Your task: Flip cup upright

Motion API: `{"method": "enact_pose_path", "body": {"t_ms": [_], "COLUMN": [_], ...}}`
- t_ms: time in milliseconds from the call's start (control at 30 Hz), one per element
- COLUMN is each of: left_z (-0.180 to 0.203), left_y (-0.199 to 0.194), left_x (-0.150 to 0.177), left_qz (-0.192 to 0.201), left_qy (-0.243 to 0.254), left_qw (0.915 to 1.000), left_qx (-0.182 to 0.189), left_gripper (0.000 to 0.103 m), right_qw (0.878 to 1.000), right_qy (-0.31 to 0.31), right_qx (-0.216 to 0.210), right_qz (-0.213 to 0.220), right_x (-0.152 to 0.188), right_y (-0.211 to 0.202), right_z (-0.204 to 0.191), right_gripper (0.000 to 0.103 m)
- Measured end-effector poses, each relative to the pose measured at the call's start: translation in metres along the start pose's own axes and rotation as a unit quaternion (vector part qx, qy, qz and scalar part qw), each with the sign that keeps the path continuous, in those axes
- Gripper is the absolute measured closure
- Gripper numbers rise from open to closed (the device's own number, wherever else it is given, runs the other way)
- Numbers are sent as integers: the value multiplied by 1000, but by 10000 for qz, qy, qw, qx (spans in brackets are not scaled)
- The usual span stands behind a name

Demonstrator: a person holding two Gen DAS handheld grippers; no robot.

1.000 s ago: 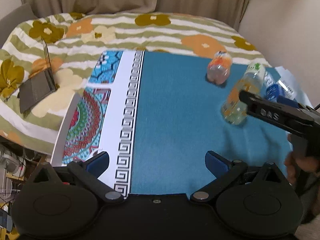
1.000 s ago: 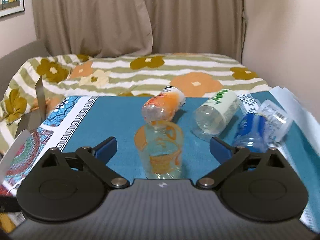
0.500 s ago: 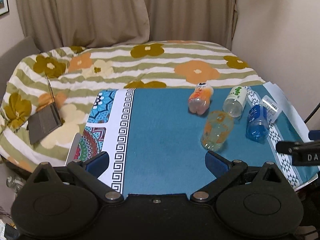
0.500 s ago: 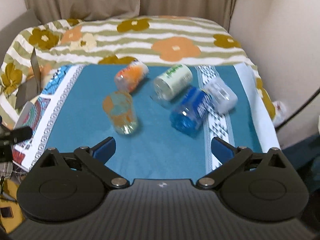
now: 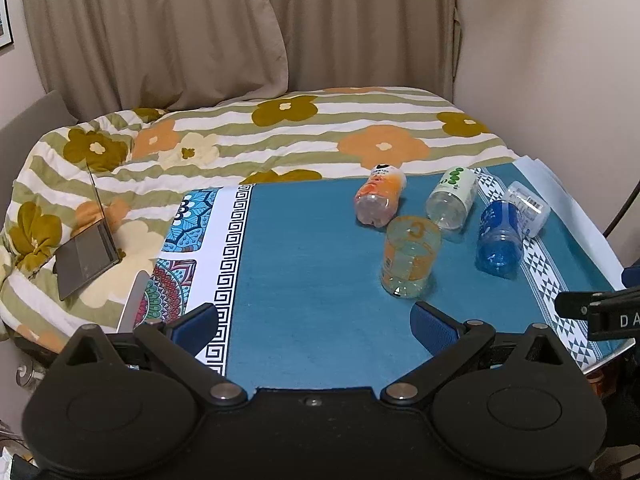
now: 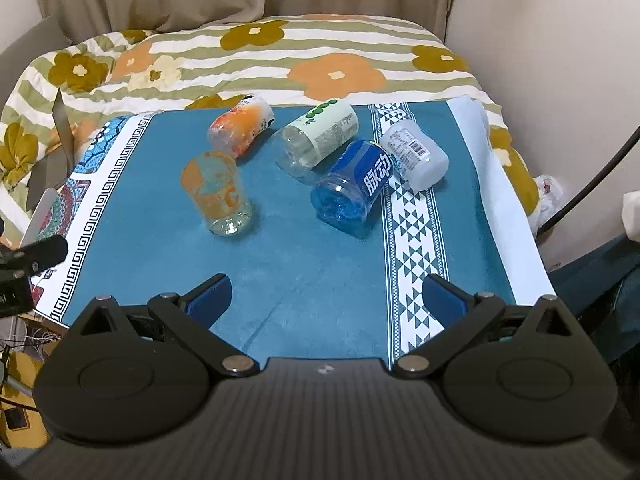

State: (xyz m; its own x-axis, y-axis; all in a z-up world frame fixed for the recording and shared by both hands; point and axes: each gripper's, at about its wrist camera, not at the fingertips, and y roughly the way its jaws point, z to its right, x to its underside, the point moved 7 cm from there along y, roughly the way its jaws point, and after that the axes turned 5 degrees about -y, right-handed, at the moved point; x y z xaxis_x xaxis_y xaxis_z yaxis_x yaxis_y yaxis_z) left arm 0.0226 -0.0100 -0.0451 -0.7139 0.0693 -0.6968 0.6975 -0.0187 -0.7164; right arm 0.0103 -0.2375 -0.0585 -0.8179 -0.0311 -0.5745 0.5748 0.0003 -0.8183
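A clear cup with orange print [image 5: 410, 256] [image 6: 218, 194] stands upright on the blue cloth [image 5: 312, 264], mouth up, touched by nothing. My left gripper [image 5: 314, 320] is open and empty, hanging back over the cloth's near edge, with the cup ahead and to the right. My right gripper [image 6: 328, 294] is also open and empty, and the cup lies ahead of it to the left. Each view catches a black part of the other gripper at its edge.
Several containers lie on their sides behind the cup: an orange one [image 6: 240, 126], a green-and-white one [image 6: 320, 136], a blue one [image 6: 352, 188] and a white one [image 6: 416, 160]. A laptop [image 5: 86, 252] rests on the flowered bedspread [image 5: 280, 140] at left. A wall runs along the right.
A second ago the cup sat between the right gripper's fingers. Both grippers have since drawn back and risen, and the cup stands free on the cloth.
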Motion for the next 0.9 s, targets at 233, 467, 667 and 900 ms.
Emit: {"method": "enact_pose_path", "body": {"t_ms": [233, 467, 667, 900], "left_z": [4, 7, 7, 8], "left_y": [-2, 0, 1, 3], "left_x": [-2, -2, -3, -3], "left_qz": [51, 18, 17, -7], "left_qy": [82, 107, 95, 71], "left_qw": [10000, 9999, 9999, 9999], "left_qx": [10, 53, 60, 70], "left_gripper": [0, 0, 0, 0], "right_qw": [10000, 10000, 10000, 10000], "right_qy": [37, 48, 53, 59], "right_qx": [20, 45, 57, 61], "right_qz": [8, -2, 1, 0], "right_x": [-1, -2, -2, -2], "right_y": [-1, 1, 1, 1], "right_z": [1, 1, 1, 2], "right_gripper": [0, 0, 0, 0]}}
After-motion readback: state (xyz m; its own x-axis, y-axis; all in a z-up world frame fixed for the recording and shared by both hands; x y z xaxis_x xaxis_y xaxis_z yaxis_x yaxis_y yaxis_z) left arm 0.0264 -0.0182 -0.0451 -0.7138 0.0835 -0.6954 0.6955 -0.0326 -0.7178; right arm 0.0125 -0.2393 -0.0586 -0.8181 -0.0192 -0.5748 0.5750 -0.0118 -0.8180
